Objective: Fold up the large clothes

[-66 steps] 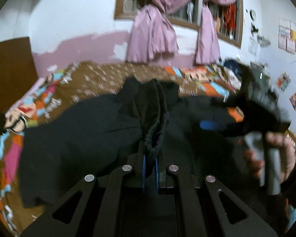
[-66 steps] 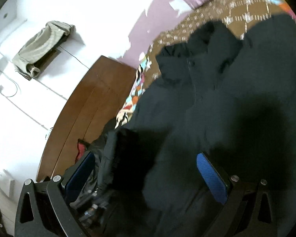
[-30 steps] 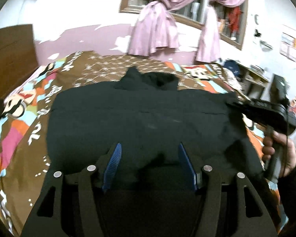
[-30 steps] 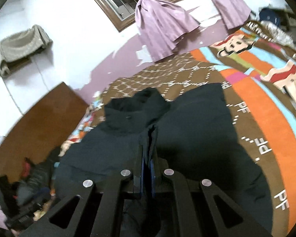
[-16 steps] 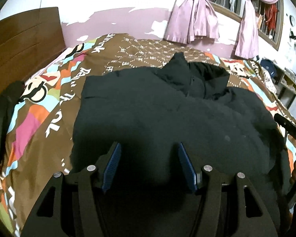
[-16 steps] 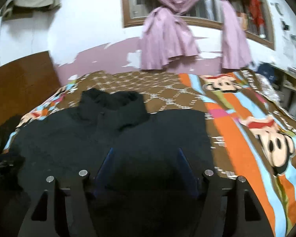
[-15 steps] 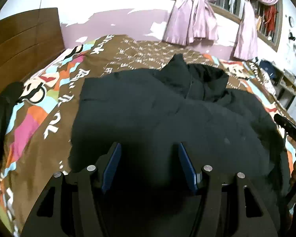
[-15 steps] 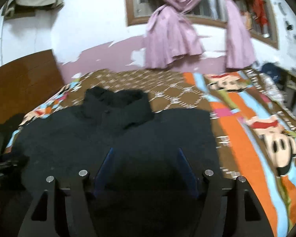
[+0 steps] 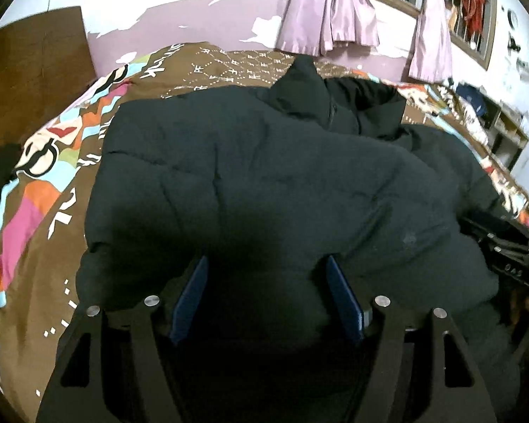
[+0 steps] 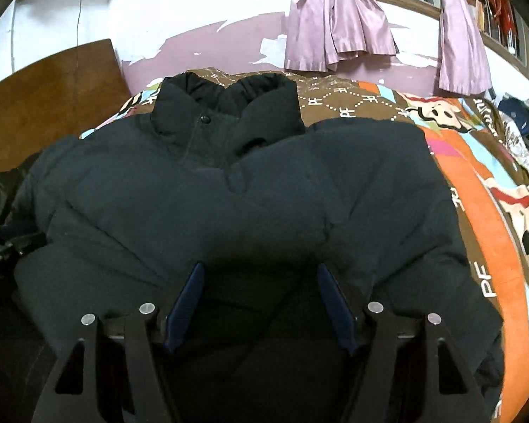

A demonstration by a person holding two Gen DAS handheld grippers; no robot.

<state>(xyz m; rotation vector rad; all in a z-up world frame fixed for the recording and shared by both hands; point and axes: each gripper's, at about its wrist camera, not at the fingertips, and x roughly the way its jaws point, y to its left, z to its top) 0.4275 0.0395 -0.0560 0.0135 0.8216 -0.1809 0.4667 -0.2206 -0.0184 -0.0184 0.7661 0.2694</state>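
The bed (image 9: 53,190), spread with a brown sheet bearing white lettering, bright colour blocks and cartoon monkey faces, fills both views from edge to edge; a wooden headboard (image 10: 53,95) stands at 10 o'clock and pink curtains (image 10: 335,24) hang knotted at the window at 12 o'clock. Bare sheet remains open along the 9 o'clock side in the left wrist view and along the 3 o'clock side in the right wrist view, where the orange band runs clear of cloth. The black puffer jacket (image 9: 264,183) lies flat across the middle of the bed, collar toward 12 o'clock, its quilted shell padded, matt and softly creased, with a dark snap visible at the collar front in the right wrist view. Against the frames half a second back its lie is unchanged; both cameras now sit closer above it. Two seconds back it was bunched and pinched in the left tool. The left tool (image 9: 266,296) is spread wide, blue pads apart, holding nothing, poised above the jacket's near hem. The right tool (image 10: 259,299) is likewise spread wide and empty above the near hem; a second ago it was pinched shut on cloth.
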